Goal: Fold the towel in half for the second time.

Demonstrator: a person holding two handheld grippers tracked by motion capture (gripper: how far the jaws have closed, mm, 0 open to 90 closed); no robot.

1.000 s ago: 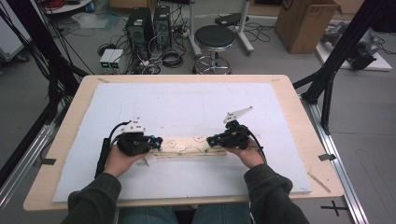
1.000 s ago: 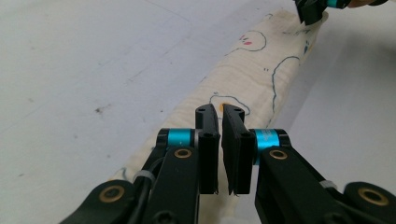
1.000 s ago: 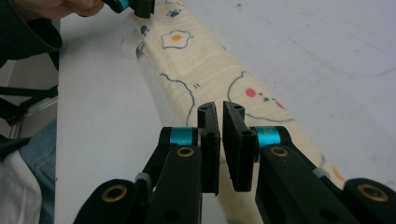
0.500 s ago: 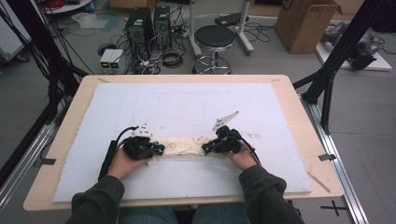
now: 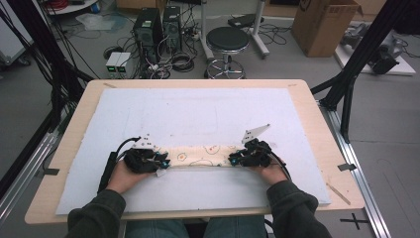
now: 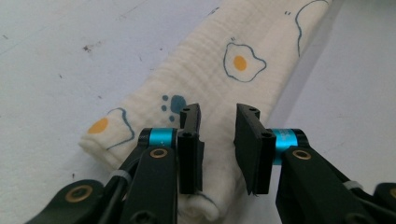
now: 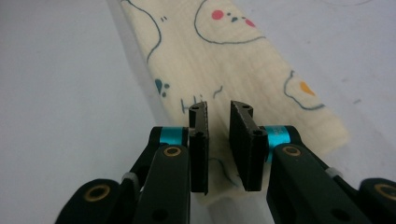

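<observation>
Now our left gripper [image 6: 217, 140] has just been opening, its jaws apart with a clear gap above the near-left end of the folded muslin cloth [image 5: 204, 155], pads off the fabric. Likewise our right gripper [image 7: 218, 140] has just been parting its jaws a little over the right end, nothing pinched between them. We judge this as the release after laying down a fold. One risk is that a pad edge drags on the crinkled weave as we lift away, which would pull the layers askew or spring the fold open. This cloth lies as a long narrow cream strip across the near middle of the white mat [image 5: 208, 109] on the wooden table [image 5: 317, 129], printed with fried eggs, blue outlines and a paw mark.
</observation>
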